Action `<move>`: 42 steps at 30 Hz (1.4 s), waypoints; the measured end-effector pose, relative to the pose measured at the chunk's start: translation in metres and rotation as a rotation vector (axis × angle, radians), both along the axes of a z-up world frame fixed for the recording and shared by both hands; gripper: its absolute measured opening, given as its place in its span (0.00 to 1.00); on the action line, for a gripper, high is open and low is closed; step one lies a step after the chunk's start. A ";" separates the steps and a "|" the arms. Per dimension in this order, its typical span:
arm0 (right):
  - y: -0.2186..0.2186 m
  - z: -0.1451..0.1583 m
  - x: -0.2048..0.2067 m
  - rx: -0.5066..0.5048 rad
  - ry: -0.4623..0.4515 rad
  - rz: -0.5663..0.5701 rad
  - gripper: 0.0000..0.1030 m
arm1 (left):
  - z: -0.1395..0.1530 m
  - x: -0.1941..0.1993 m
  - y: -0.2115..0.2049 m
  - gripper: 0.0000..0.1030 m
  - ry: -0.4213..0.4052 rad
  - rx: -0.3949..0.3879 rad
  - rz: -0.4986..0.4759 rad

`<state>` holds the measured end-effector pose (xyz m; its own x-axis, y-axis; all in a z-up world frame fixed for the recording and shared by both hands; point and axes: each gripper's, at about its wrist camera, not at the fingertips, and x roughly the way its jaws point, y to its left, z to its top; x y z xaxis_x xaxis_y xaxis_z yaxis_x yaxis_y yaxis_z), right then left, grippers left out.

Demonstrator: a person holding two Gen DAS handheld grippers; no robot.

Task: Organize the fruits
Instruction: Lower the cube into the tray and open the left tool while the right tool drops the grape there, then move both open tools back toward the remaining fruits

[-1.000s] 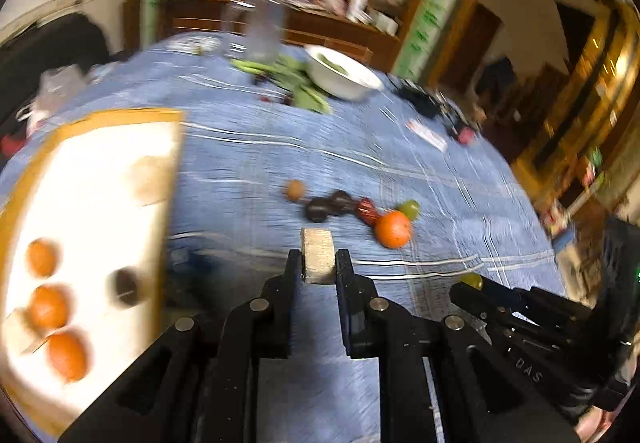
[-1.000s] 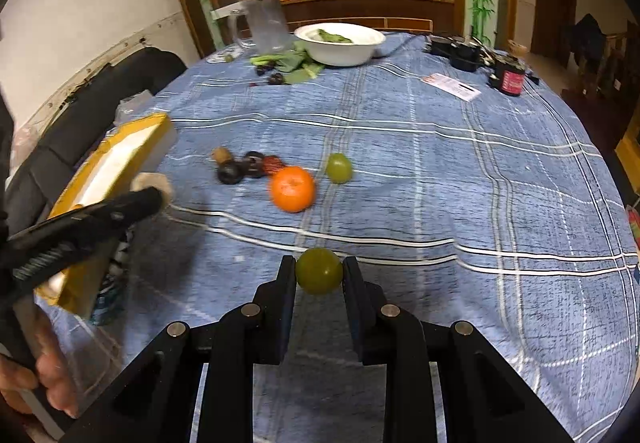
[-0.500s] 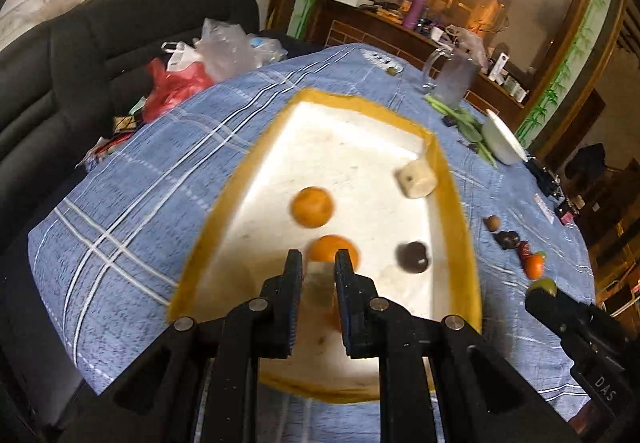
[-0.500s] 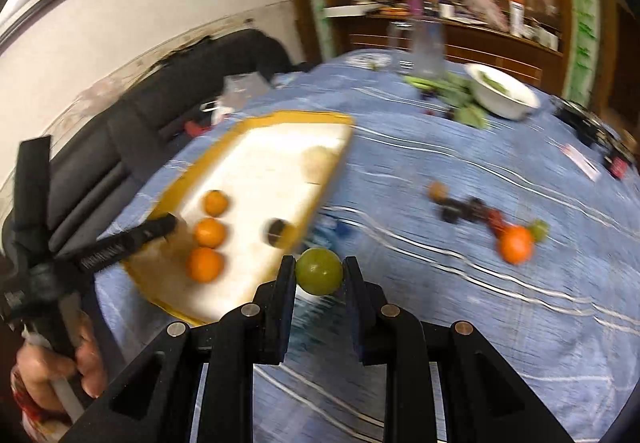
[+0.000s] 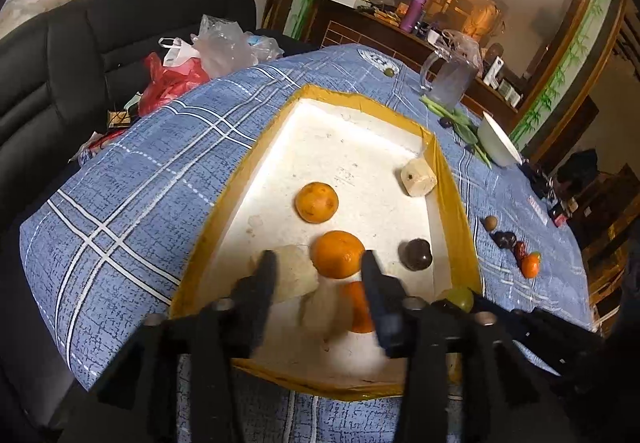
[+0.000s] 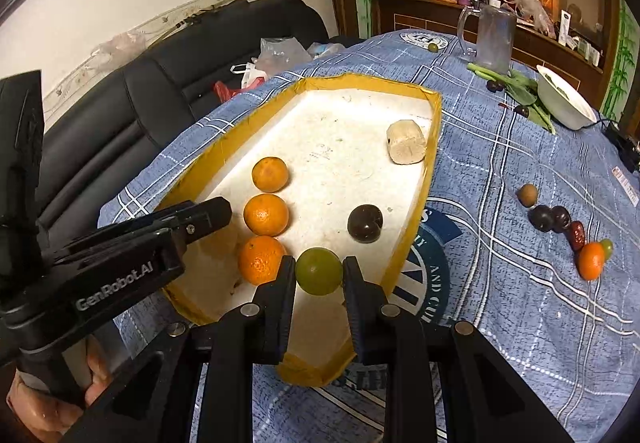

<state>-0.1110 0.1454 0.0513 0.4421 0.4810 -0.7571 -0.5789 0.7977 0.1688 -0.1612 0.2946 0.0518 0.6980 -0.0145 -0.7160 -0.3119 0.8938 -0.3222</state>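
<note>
A yellow-rimmed white tray holds three oranges, a dark round fruit and a pale chunk. My left gripper hangs over the tray's near end, and its jaws are opening. A blurred pale chunk drops free between the jaws, beside another pale piece lying in the tray. From the right wrist view the left gripper reaches in from the left. My right gripper is shut on a green fruit above the tray's near right corner.
Loose fruits lie on the blue checked cloth to the right: a small orange, dark fruits, a brown one. At the back stand a white bowl and a glass jug. A black sofa with bags lies left.
Both grippers have swung left from the loose fruits to over the tray. The left jaws have opened and let go of the pale chunk. The right still holds the green fruit.
</note>
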 end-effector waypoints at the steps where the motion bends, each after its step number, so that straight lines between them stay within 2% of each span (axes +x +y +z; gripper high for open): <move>1: -0.001 0.000 0.001 0.006 0.006 0.002 0.26 | 0.002 -0.001 0.001 0.46 -0.007 -0.001 0.005; 3: -0.003 0.001 0.001 0.013 0.007 0.000 0.28 | 0.005 -0.003 0.001 0.48 -0.013 0.004 0.008; 5: -0.005 0.002 0.001 0.019 0.003 -0.004 0.30 | 0.009 -0.004 -0.001 0.54 -0.018 0.011 0.008; 11: -0.016 0.008 -0.004 0.049 -0.004 -0.011 0.34 | 0.022 -0.007 -0.020 0.61 -0.032 0.085 -0.010; 20: -0.055 0.015 -0.010 0.096 -0.011 -0.068 0.35 | 0.042 -0.013 -0.065 0.69 -0.066 0.283 -0.053; 22: -0.068 0.015 -0.011 0.104 -0.011 -0.091 0.41 | 0.045 -0.012 -0.074 0.70 -0.067 0.304 -0.072; 24: -0.080 0.015 -0.012 0.112 -0.010 -0.113 0.44 | 0.046 -0.012 -0.083 0.70 -0.065 0.315 -0.092; 31: -0.119 0.007 -0.012 0.128 0.009 -0.180 0.45 | 0.046 -0.011 -0.113 0.71 -0.048 0.350 -0.152; 38: -0.162 -0.004 -0.011 0.121 0.020 -0.256 0.45 | 0.046 -0.011 -0.134 0.74 -0.028 0.337 -0.207; 42: -0.200 -0.012 -0.003 0.110 0.040 -0.340 0.46 | 0.046 -0.009 -0.146 0.75 -0.026 0.325 -0.250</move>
<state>-0.1141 -0.0548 0.0394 0.5621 0.3909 -0.7289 -0.2749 0.9195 0.2811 -0.1703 0.1488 0.0973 0.7194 0.0383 -0.6936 -0.0681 0.9976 -0.0155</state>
